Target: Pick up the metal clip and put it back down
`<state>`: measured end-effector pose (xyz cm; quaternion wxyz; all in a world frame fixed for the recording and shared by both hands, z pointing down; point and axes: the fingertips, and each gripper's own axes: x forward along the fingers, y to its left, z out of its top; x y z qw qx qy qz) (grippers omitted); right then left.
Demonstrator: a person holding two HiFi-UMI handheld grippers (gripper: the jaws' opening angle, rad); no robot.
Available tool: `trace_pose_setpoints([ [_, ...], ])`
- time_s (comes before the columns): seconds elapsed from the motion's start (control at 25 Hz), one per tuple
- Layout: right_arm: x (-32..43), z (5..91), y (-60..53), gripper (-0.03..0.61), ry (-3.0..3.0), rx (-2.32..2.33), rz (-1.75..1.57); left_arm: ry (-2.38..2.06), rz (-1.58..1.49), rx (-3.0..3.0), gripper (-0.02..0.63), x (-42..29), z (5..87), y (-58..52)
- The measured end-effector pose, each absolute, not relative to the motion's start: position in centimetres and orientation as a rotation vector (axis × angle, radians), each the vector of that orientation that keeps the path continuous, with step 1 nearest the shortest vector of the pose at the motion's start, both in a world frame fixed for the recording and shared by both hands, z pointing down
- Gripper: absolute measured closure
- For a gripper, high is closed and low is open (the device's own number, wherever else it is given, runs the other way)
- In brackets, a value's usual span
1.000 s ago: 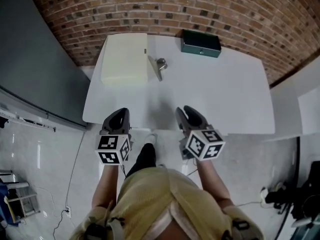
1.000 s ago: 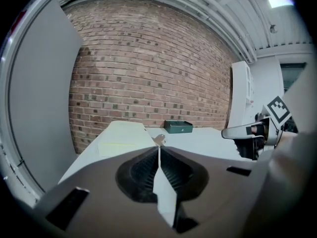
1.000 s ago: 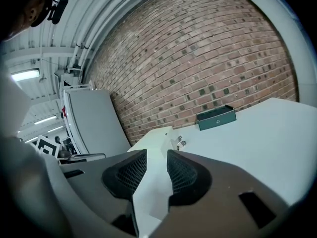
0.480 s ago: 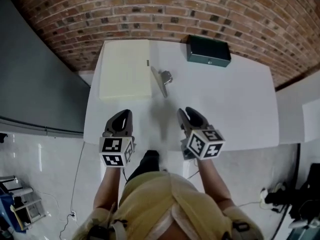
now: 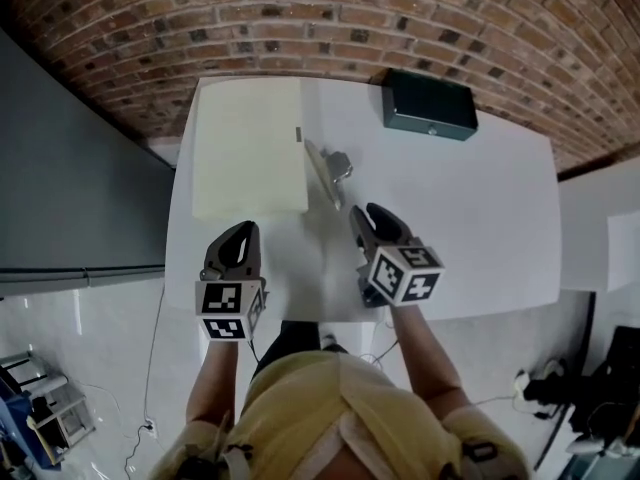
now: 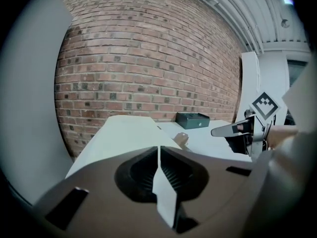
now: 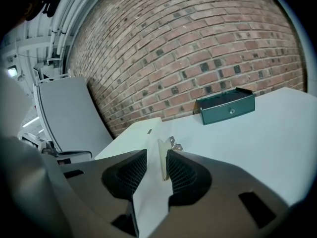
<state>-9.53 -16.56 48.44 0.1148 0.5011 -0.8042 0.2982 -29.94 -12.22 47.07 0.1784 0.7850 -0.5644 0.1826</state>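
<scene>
The desk (image 5: 480, 198) is white. Just ahead of the right claw (image 5: 362, 213) is the shiny silver metal clip (image 5: 330, 171). Ahead of the left claw (image 5: 240, 230) is a pale yellow pad (image 5: 250, 148). Far ahead sits a dark green box (image 5: 430, 105). The wall (image 5: 300, 18) is red-brown brick. Both claws carry black-and-white squares.

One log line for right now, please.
right claw: open, lined up on clip, not closed | left claw: shut, empty | clip: resting on table
</scene>
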Motion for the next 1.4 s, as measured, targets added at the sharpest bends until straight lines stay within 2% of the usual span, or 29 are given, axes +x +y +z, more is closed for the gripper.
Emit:
trace_pose_setpoints([
  [0.8,-11.7,55.2,-23.7,0.472,-2.260,1.481,1.014,-1.570,0.536,2.176,0.611,-31.9,49.5,-17.2],
  [1.4,-12.0,56.3,-27.8,0.472,-2.186,1.562,0.984,-1.579,0.518,2.185,0.611,-33.7,49.3,-19.4],
])
